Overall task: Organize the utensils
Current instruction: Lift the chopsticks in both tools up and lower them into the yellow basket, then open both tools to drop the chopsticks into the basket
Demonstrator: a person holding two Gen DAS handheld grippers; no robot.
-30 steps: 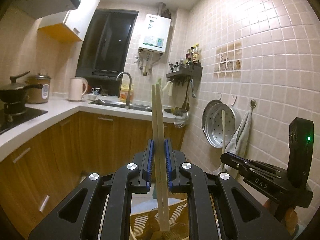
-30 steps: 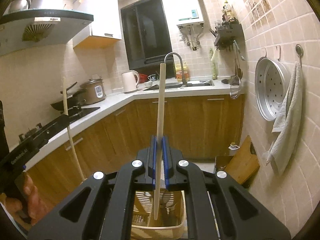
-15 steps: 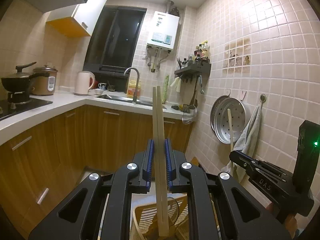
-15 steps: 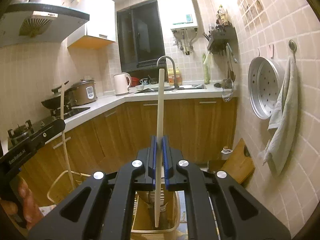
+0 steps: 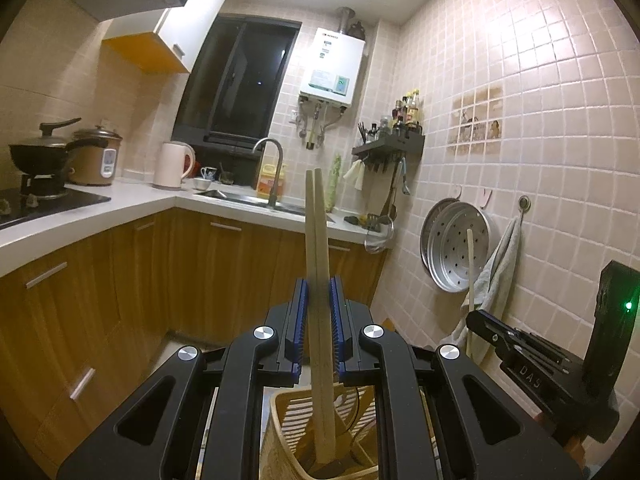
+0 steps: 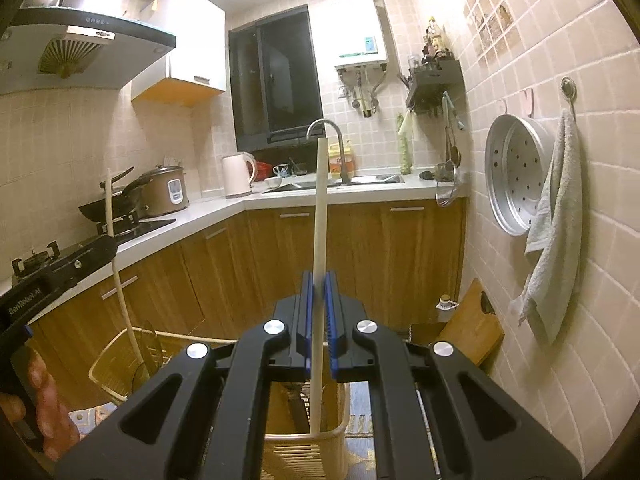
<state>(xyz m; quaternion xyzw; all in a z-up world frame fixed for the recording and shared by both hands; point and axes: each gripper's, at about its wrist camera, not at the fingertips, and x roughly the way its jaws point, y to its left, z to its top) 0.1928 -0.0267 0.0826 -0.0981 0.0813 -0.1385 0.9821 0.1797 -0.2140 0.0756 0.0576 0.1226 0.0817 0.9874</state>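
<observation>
Your left gripper clamps two upright pale wooden chopsticks, your right gripper one pale chopstick (tips over the beige slatted plastic holder directly below).

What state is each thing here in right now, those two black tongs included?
left tongs: shut on a pair of chopsticks, upright, lower ends inside the basket
right tongs: shut on a single chopstick, upright, tip at the holder rim
towel: hanging from a wall hook
steamer tray: hung on the wall
window: dark
</observation>
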